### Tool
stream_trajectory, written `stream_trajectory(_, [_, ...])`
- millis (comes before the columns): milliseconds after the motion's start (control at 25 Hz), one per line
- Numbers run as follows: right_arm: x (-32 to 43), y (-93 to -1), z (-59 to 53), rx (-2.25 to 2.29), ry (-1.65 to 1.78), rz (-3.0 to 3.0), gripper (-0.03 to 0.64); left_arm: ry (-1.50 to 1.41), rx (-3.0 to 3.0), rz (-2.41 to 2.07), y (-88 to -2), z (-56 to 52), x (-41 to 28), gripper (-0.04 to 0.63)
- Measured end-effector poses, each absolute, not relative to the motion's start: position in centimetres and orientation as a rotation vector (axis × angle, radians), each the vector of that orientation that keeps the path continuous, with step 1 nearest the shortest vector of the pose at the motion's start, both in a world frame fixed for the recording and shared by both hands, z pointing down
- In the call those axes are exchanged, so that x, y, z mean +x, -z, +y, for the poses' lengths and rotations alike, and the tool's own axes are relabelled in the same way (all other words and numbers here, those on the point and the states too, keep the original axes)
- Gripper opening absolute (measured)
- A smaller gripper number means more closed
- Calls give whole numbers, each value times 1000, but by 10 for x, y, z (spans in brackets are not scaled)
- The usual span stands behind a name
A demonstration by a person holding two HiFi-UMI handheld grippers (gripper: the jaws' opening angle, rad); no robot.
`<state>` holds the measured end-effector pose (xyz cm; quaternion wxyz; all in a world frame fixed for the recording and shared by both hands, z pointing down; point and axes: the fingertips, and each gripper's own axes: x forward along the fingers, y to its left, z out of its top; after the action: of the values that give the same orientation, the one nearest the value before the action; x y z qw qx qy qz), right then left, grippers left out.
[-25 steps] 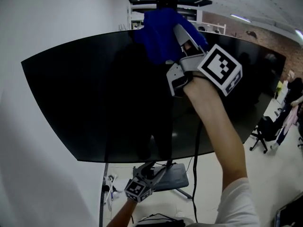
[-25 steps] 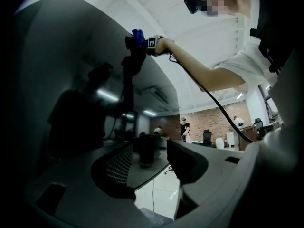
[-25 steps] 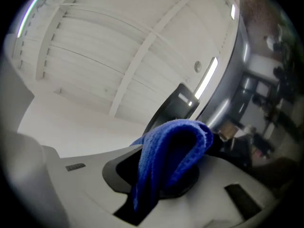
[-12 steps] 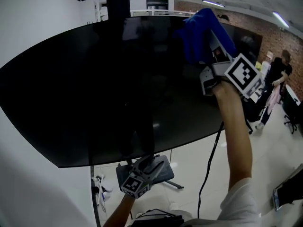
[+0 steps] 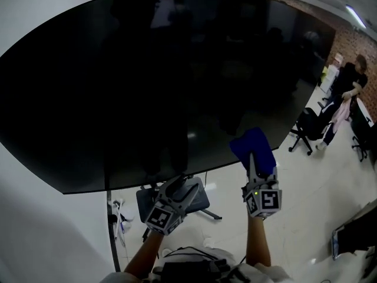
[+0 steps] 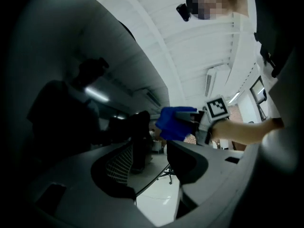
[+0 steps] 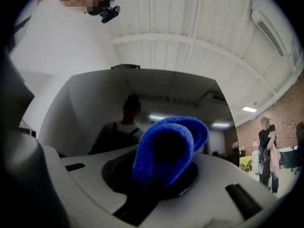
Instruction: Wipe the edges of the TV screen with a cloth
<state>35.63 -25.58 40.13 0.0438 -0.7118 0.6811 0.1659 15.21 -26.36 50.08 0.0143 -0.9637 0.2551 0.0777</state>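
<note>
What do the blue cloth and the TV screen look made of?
The cloth looks like soft fleece or microfibre: fuzzy, matte nap, thick rounded fold. The TV screen looks like glossy glass or hard plastic, I can't tell which: it shows clear reflections.

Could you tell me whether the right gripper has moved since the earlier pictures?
Yes. The right gripper has dropped from the top edge of the TV to below its bottom edge, shut on the cloth.
</note>
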Motion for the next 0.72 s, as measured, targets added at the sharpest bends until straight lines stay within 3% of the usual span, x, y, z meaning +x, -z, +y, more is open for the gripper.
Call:
stream_trajectory(240, [294,-519,-250,-2128,-280,2319,89,-225,-2943,977,-512,-268,135,208])
stream_trajectory(720, [209,-541,-285,-1821,-192,2562,86,-236,-2762,1394,-528,-286,73,204])
